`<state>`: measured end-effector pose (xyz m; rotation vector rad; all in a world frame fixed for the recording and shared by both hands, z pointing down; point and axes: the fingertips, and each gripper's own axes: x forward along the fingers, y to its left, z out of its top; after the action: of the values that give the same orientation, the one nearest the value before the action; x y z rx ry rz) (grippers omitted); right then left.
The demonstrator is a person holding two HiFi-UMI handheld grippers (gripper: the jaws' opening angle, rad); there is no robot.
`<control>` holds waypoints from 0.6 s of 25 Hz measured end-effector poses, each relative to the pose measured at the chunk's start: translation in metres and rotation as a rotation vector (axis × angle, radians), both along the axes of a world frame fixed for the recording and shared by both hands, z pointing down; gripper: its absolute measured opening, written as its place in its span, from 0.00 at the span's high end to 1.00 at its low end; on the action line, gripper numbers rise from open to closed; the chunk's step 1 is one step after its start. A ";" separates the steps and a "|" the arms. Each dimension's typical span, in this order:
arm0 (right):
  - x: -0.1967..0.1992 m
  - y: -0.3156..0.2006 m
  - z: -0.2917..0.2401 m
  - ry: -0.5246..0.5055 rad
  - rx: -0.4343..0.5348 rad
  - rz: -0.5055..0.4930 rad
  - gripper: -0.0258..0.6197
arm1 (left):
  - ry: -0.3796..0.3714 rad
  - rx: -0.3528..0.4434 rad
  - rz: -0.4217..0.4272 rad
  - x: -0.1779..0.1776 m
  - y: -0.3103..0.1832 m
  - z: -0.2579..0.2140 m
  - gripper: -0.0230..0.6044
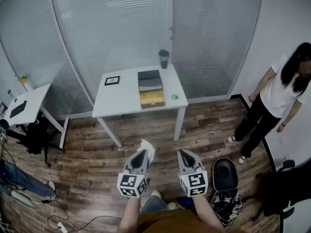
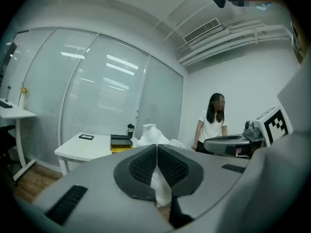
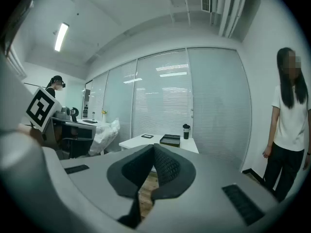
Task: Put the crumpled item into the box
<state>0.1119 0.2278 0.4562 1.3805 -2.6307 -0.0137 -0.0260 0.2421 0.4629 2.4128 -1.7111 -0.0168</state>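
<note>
My left gripper (image 1: pixel 141 152) is shut on a white crumpled item (image 1: pixel 147 145), held low above the wooden floor. In the left gripper view the crumpled item (image 2: pixel 151 134) bulges above the shut jaws of the left gripper (image 2: pixel 157 147) and hangs below them. Beside it, my right gripper (image 1: pixel 182 152) is shut with nothing in it; its jaws meet in the right gripper view (image 3: pixel 153 147). The box (image 1: pixel 152 99), yellow inside with a dark lid (image 1: pixel 149 80) lying behind it, rests on the white table (image 1: pixel 124 101) a few steps ahead. The box also appears as a distant shape in both gripper views (image 2: pixel 121 147) (image 3: pixel 170 140).
A dark cup (image 1: pixel 164 58) and a small black frame (image 1: pixel 112 80) are on the table too. A person (image 1: pixel 277 98) stands at the right. A side desk (image 1: pixel 26 103) is at the left, a black bag (image 1: pixel 225 174) by my right, and cables (image 1: pixel 58 217) on the floor.
</note>
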 end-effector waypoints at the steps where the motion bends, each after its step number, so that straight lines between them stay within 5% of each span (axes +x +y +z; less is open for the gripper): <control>1: 0.000 0.001 -0.001 -0.001 0.001 -0.001 0.94 | -0.001 0.001 -0.001 0.000 0.001 -0.001 0.91; 15: 0.003 0.013 -0.007 -0.045 0.011 -0.026 0.94 | -0.017 0.014 -0.032 0.002 0.017 -0.005 0.91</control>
<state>0.1149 0.2412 0.4488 1.3651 -2.6891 -0.0002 -0.0244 0.2587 0.4575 2.4022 -1.7619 -0.0128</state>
